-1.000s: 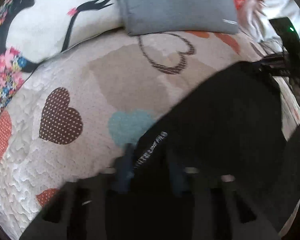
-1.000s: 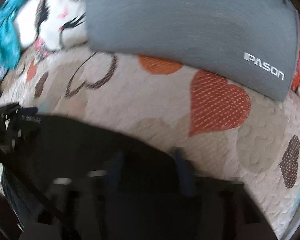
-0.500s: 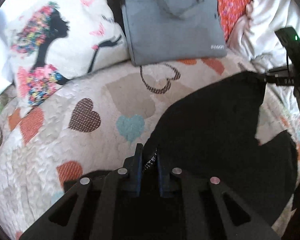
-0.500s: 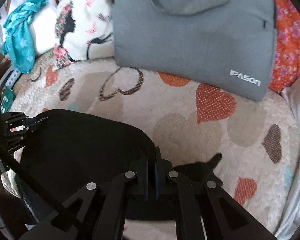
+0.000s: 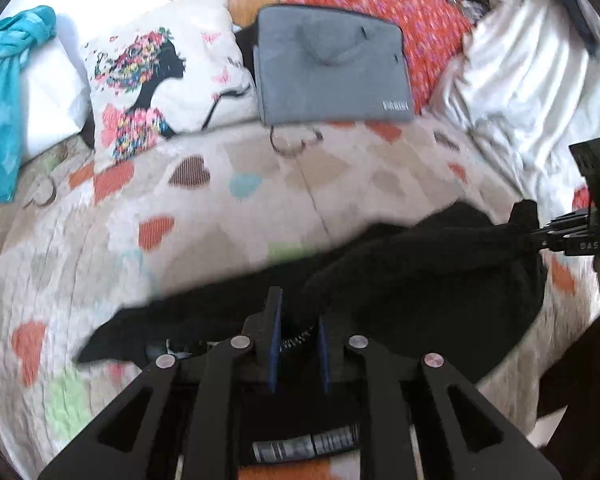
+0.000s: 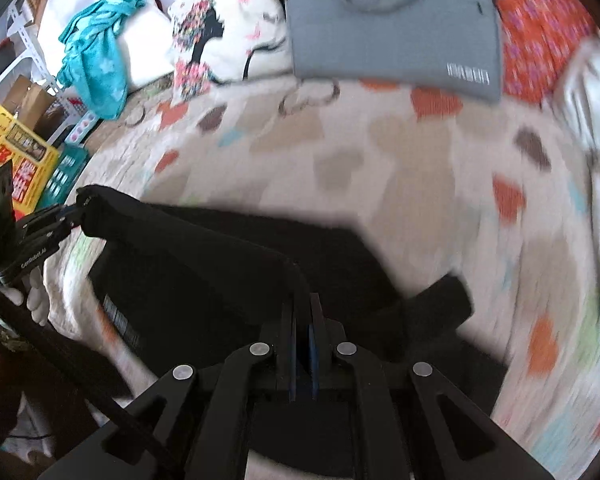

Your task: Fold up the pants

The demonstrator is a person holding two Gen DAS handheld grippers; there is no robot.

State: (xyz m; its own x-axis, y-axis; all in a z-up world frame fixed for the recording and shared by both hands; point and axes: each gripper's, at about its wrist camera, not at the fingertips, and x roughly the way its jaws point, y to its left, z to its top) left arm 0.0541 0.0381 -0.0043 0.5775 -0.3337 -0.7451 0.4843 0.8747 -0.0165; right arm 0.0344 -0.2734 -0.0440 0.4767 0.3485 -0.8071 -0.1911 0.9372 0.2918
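The black pants [image 5: 420, 272] hang stretched between both grippers above a heart-patterned quilt [image 5: 180, 220]. In the left wrist view my left gripper [image 5: 298, 312] has the waistband with white lettering between its blue pads; its jaws are opening slightly, and the cloth is still caught. My right gripper [image 5: 532, 236] pinches the other end at the far right. In the right wrist view the right gripper [image 6: 303, 304] is shut tight on a fold of the pants [image 6: 204, 264]. The left gripper [image 6: 74, 214] holds the far corner at the left. The lower part of the pants still lies on the quilt.
A grey laptop bag [image 5: 332, 68], a printed white pillow [image 5: 160, 80] and red floral fabric [image 5: 420, 28] line the back of the bed. Crumpled white sheets [image 5: 520, 92] lie to the right and a teal cloth [image 5: 4, 92] to the left. Coloured boxes [image 6: 16, 160] stand beside the bed.
Both grippers have drawn back from the pillows and risen, carrying the pants' edge with them. More of the bed and bag now shows. The left pads stand a little wider apart.
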